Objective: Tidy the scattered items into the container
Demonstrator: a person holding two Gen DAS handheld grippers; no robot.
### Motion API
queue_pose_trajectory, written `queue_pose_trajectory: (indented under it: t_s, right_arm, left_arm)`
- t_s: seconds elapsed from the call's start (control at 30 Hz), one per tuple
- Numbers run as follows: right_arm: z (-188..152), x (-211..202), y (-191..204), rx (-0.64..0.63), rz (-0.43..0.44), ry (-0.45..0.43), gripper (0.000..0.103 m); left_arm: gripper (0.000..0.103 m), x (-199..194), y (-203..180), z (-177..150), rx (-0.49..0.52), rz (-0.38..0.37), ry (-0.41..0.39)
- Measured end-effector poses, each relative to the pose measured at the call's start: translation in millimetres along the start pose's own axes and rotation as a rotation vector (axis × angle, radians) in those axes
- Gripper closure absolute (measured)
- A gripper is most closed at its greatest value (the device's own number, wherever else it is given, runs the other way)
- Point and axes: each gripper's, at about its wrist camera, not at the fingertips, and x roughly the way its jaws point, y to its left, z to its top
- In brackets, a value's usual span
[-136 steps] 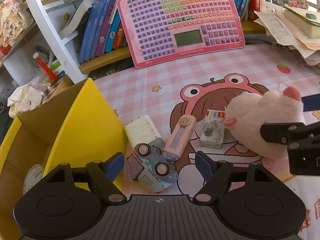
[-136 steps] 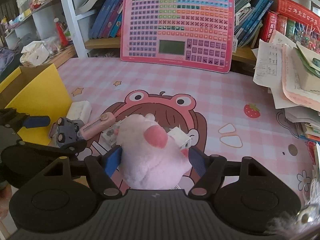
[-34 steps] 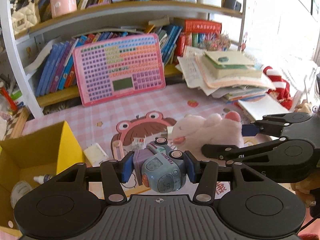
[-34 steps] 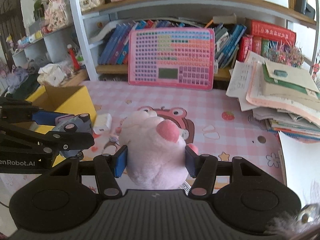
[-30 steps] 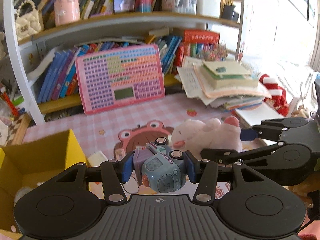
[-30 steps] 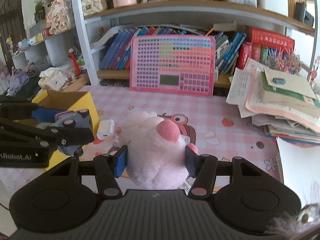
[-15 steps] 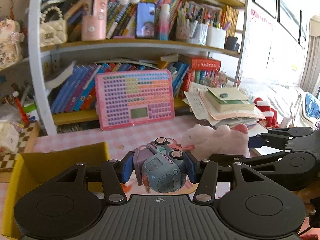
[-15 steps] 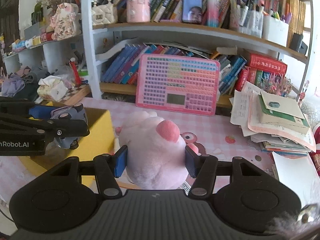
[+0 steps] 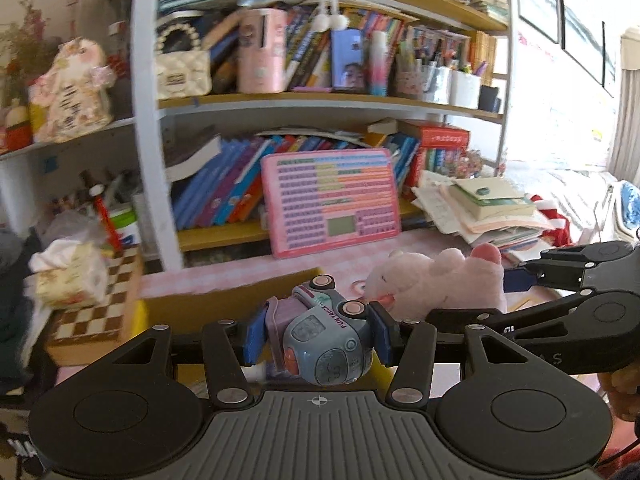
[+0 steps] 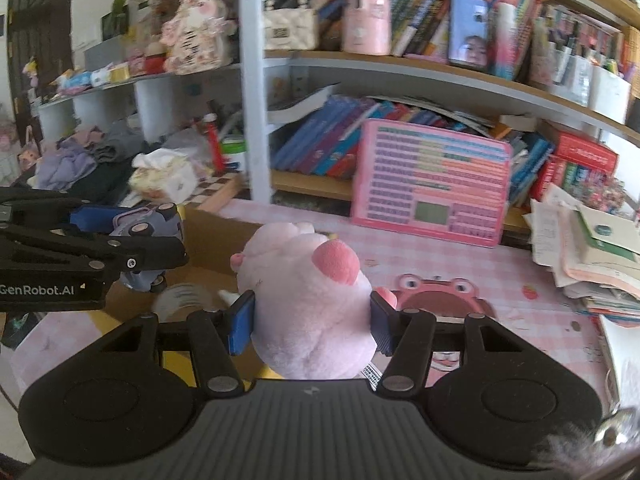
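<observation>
My left gripper (image 9: 318, 338) is shut on a small grey-blue toy truck (image 9: 326, 344) and holds it in the air over the yellow cardboard box (image 9: 224, 306). The truck also shows in the right wrist view (image 10: 148, 224), at the left. My right gripper (image 10: 312, 320) is shut on a pink plush pig (image 10: 312, 304), raised beside the box (image 10: 208, 240). The pig shows at the right of the left wrist view (image 9: 436, 284). Inside the box I see a white round item (image 10: 180, 298).
A pink keyboard toy (image 10: 434, 182) leans against the bookshelf at the back. A stack of papers and books (image 10: 592, 252) lies at the right of the pink checked mat (image 10: 440, 264). A chessboard (image 9: 96, 316) and a tissue pack (image 9: 66, 276) sit left of the box.
Both grippers have risen and moved left toward the box, each still holding its toy. 4.5 seconds ago the left gripper was open over the truck on the mat.
</observation>
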Motion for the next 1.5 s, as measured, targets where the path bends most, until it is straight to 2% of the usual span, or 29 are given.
queue_pose_trajectory:
  t_s: [0.33, 0.53, 0.77, 0.87, 1.03, 1.23, 1.4, 1.5]
  right_arm:
    - [9.5, 31.1, 47.5, -0.08, 0.043, 0.035, 0.047]
    - [19.7, 57.7, 59.8, -0.17, 0.044, 0.069, 0.047]
    - [24.0, 90.6, 62.5, -0.258, 0.055, 0.136, 0.047]
    - [26.0, 105.1, 64.8, -0.287, 0.075, 0.167, 0.047]
    - [28.2, 137.8, 74.3, -0.35, 0.113, 0.254, 0.046]
    - [23.8, 177.8, 85.5, -0.436, 0.158, 0.41, 0.045]
    - [26.7, 188.6, 85.1, -0.456, 0.185, 0.456, 0.045]
    - [26.5, 193.5, 84.7, -0.456, 0.196, 0.477, 0.043]
  left_arm:
    - [0.052, -4.8, 40.2, -11.8, 0.007, 0.043, 0.004]
    - [0.052, 16.7, 51.5, -11.3, 0.043, 0.048, 0.027]
    - [0.052, 52.1, 70.1, -12.1, 0.079, 0.052, 0.103]
    - [0.052, 67.4, 80.4, -10.6, 0.089, 0.042, 0.145]
    - [0.052, 104.3, 92.5, -4.2, 0.101, -0.009, 0.259]
    - [0.052, 147.3, 95.1, 2.4, 0.147, -0.009, 0.371]
    - [0.052, 179.3, 99.0, -3.9, 0.176, 0.01, 0.487]
    - [0.052, 190.9, 99.2, -8.6, 0.2, 0.022, 0.528]
